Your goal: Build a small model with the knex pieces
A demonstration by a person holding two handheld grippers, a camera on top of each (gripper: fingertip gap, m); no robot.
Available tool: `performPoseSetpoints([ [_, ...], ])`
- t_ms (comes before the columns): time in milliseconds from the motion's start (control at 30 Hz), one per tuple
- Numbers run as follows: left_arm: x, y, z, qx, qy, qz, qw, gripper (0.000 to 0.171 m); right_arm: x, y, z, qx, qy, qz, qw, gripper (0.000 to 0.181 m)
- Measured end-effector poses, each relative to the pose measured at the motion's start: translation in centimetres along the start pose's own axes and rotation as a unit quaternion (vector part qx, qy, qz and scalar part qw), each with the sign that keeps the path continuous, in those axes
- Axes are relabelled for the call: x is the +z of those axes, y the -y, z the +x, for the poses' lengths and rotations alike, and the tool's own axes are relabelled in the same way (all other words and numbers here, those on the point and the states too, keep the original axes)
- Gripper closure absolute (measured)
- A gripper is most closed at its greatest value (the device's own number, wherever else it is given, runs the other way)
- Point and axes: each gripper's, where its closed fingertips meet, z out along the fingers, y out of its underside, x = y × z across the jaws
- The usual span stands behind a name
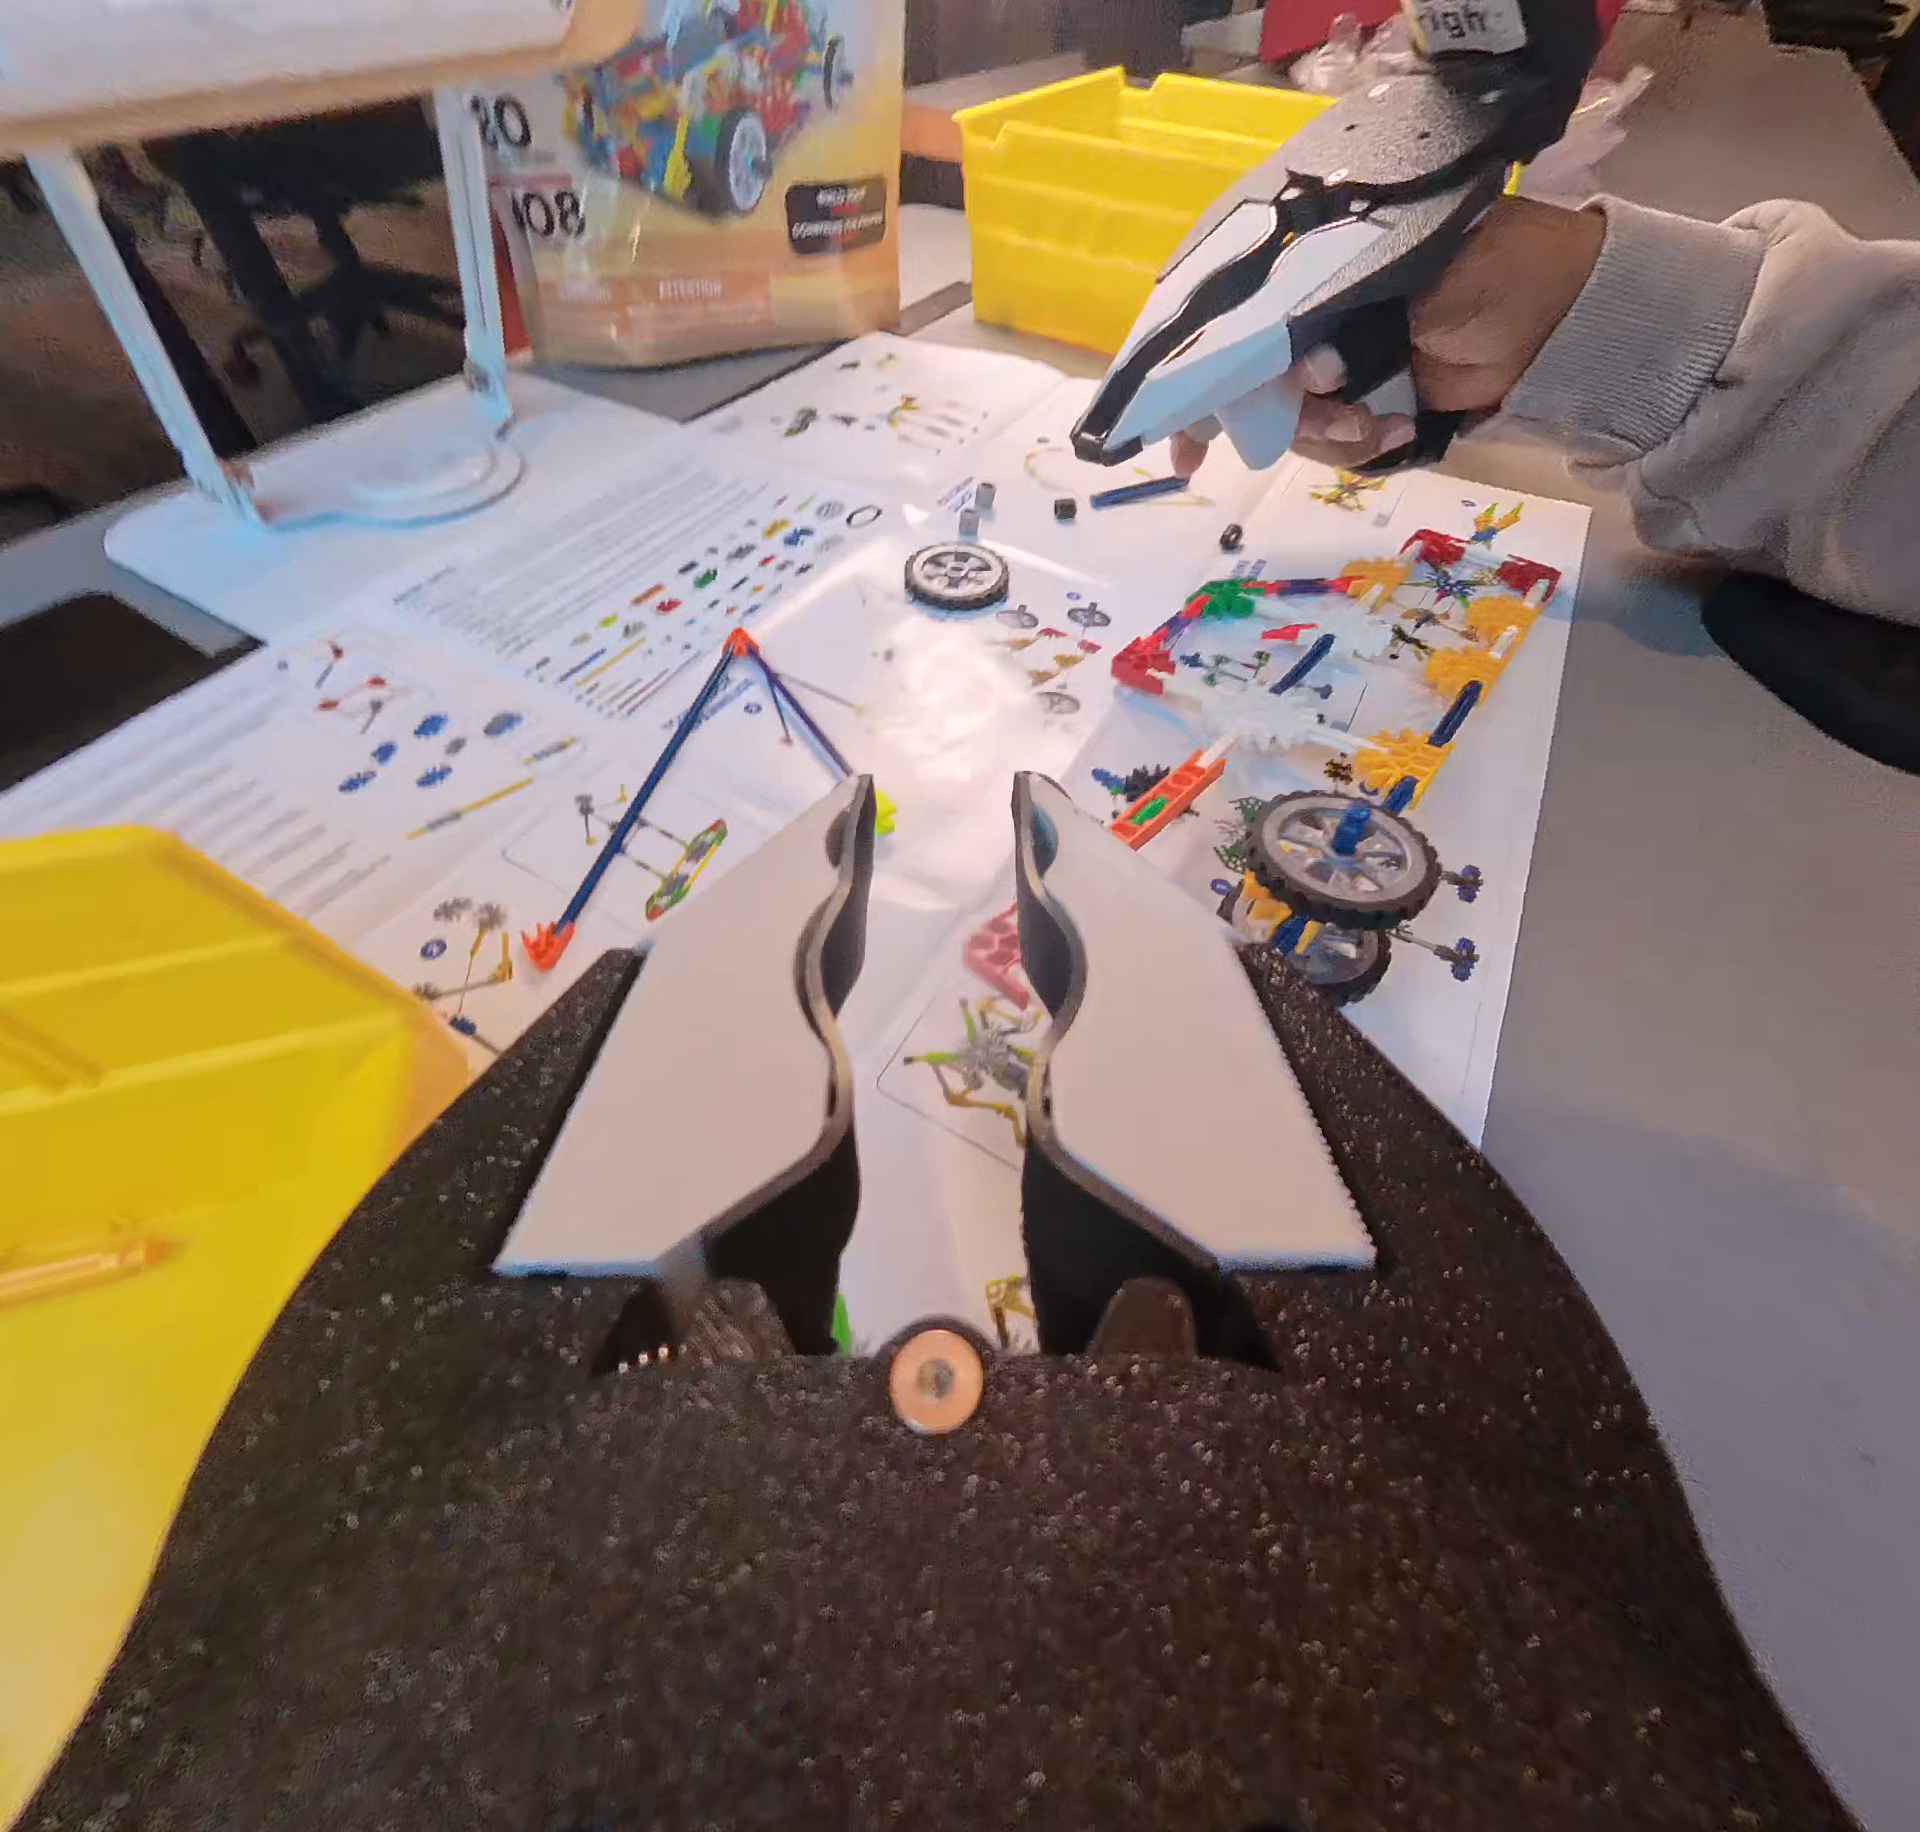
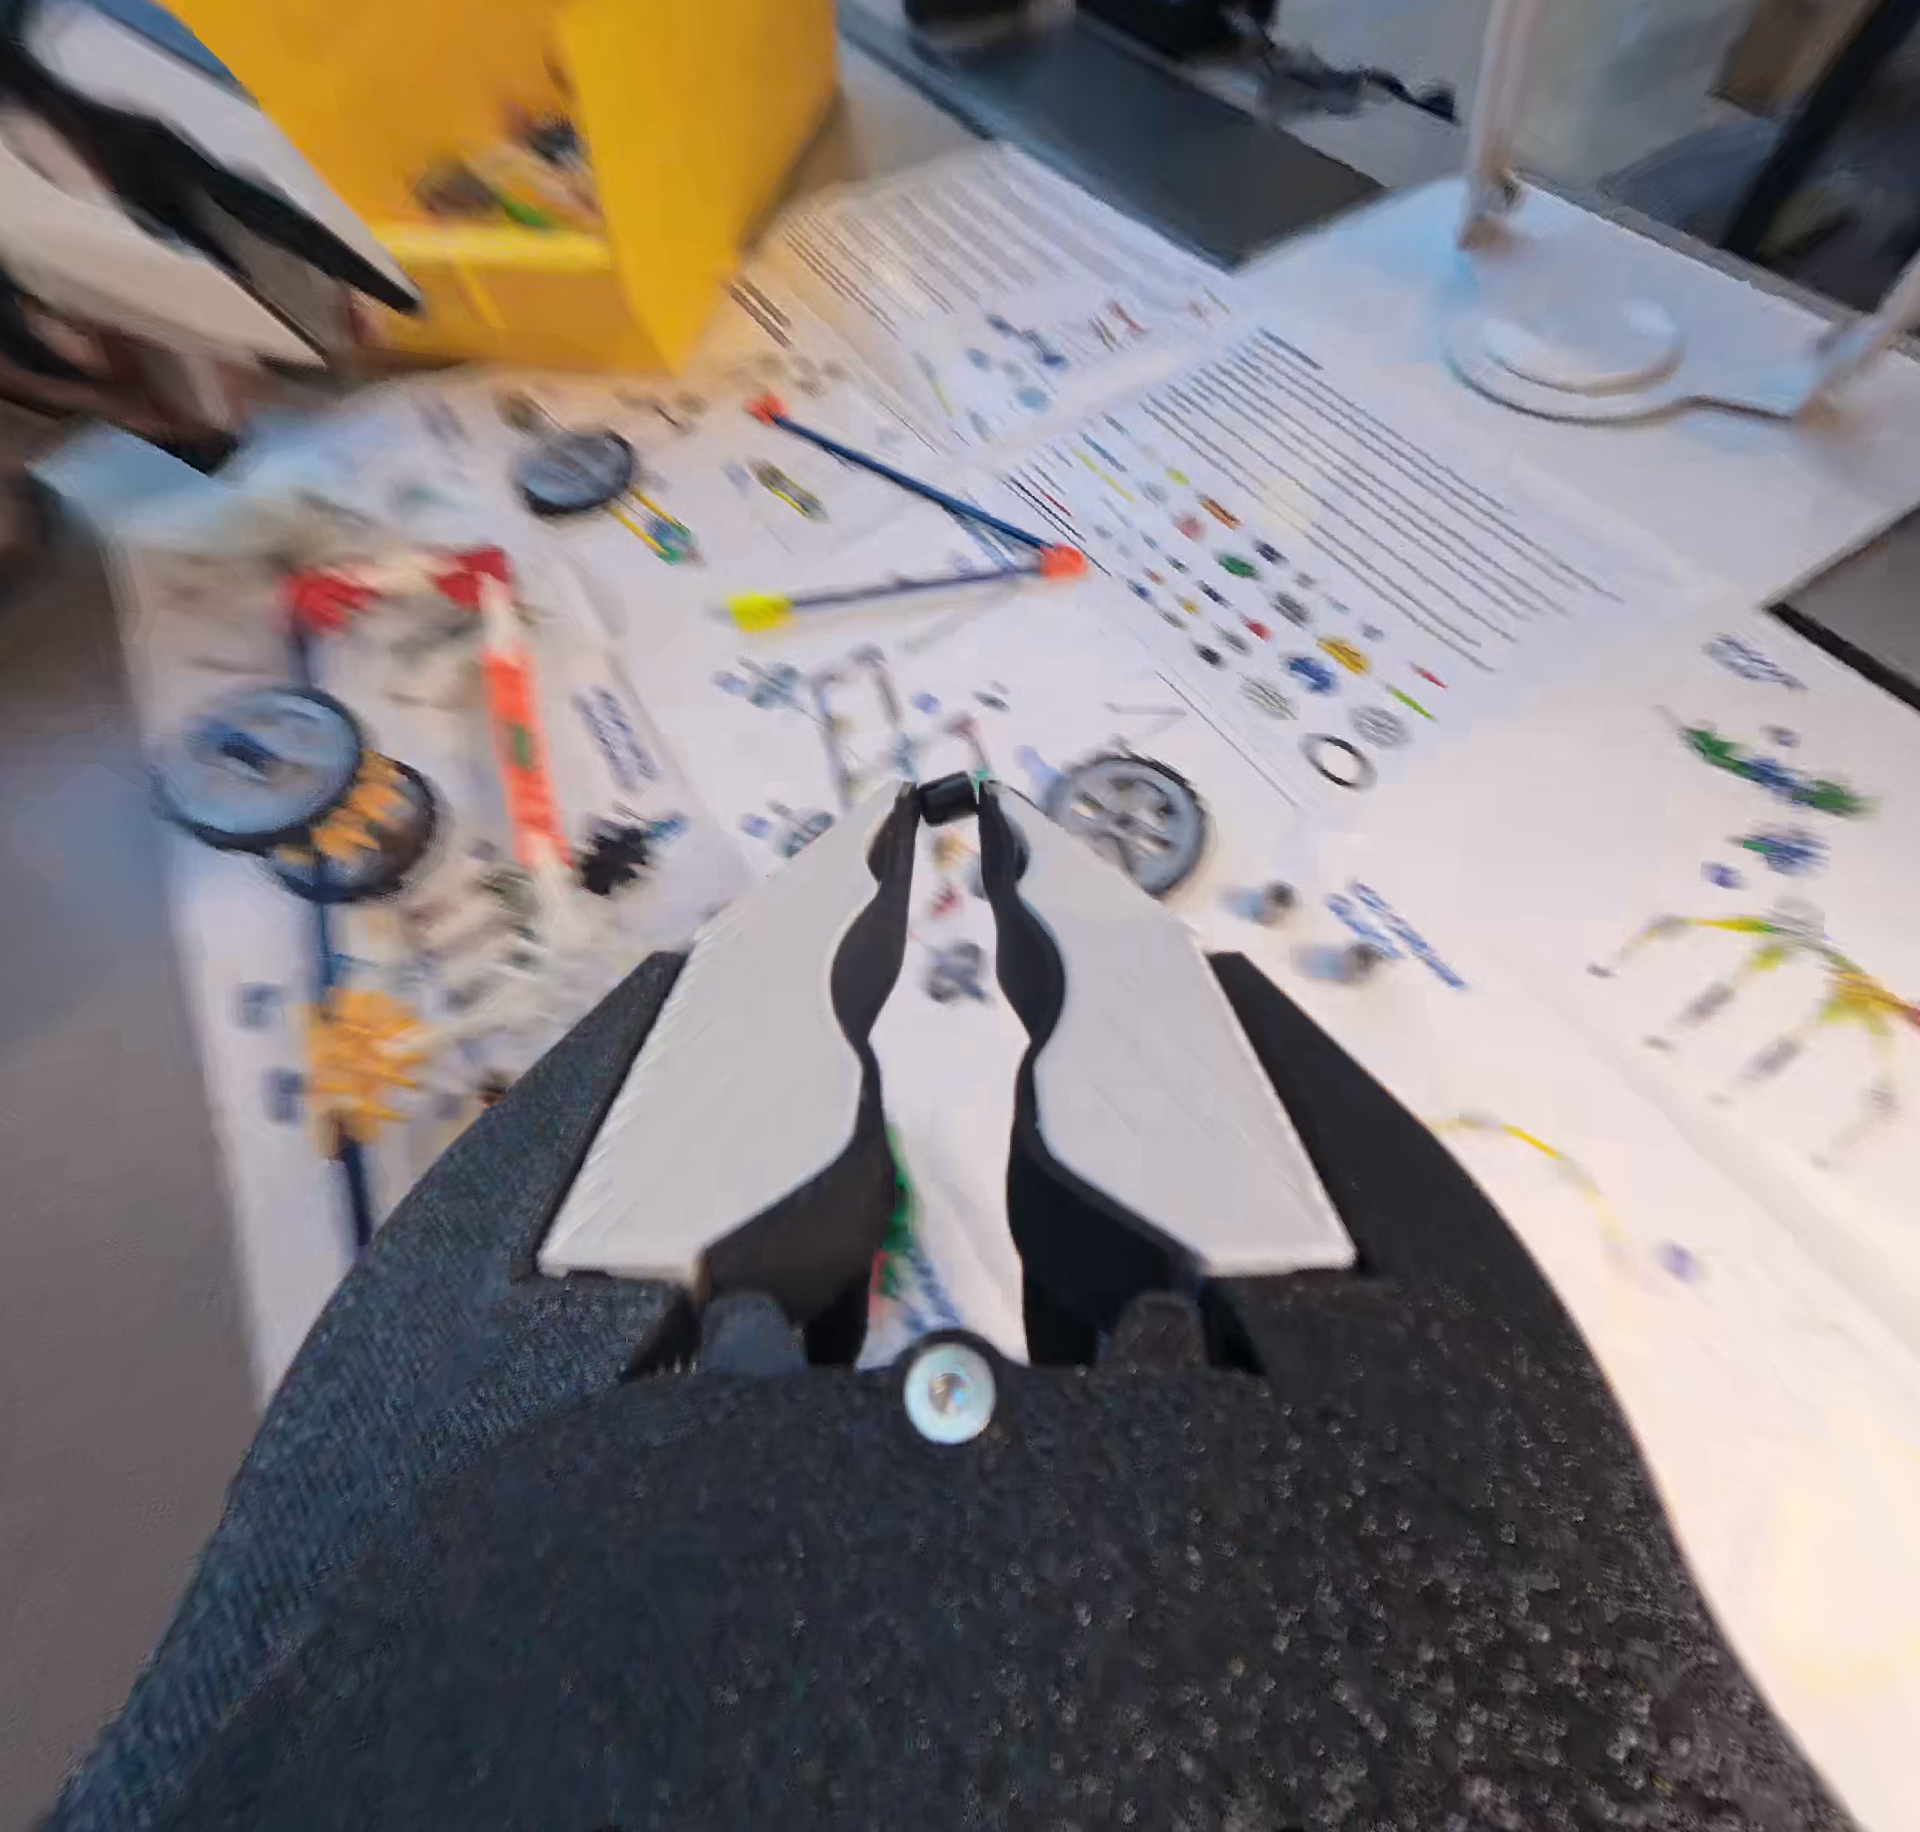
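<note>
Right gripper (image 2: 948, 803) pinching a small black cylindrical plastic spacer (image 2: 945, 800) at its fingertips, hovering above the white printed instruction sheets (image 2: 1455, 847). Left gripper (image 1: 940, 806) hanging parted and empty over the same sheets. Lying at eleven o'clock of the left tips: a V of long blue plastic rods with orange connectors (image 1: 727, 733). Sitting at two o'clock: a partly built multicoloured rod-and-connector frame (image 1: 1340, 660), one grey spoked wheel with black tyre (image 1: 1340, 863) fitted. Resting loose at twelve o'clock: a second wheel (image 1: 956, 575). Judging the build incomplete.

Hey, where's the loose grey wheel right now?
The loose grey wheel lies flat on the instruction sheet, centre of the left wrist view, beyond the open left gripper.
</note>
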Motion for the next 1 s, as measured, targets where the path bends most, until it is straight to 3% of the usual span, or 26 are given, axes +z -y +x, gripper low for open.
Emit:
performPoseSetpoints([
  [67,0.2,1.3,1.6,0.054,-0.002,0.028,0.998,0.148,-0.1,2.8,-4.7,0.101,0.093,0.067,0.988,0.172],
  [167,0.8,2.7,4.7,0.113,-0.018,0.066,0.991,0.149,0.8,5.1,-10.7,0.219,0.207,0.101,0.948,0.172],
  [300,0.6,4.0,6.9,0.177,-0.011,0.097,0.979,0.149,2.2,5.2,-14.6,0.271,0.259,0.078,0.924,0.172],
  [467,0.6,3.5,8.3,0.299,0.012,0.069,0.952,0.151,2.2,5.3,-17.0,0.302,0.316,0.075,0.896,0.171],
  [633,0.1,3.6,9.9,0.345,-0.005,0.067,0.936,0.163,1.8,5.2,-18.4,0.283,0.326,0.066,0.9,0.171],
  [833,-0.2,3.7,10.8,0.33,-0.037,0.073,0.94,0.166,1.1,5.0,-18.9,0.278,0.337,0.073,0.897,0.172],
  [1000,-0.2,3.8,10.2,0.319,-0.026,0.08,0.944,0.168,0.4,5.4,-18.2,0.289,0.34,0.092,0.89,0.181],
])
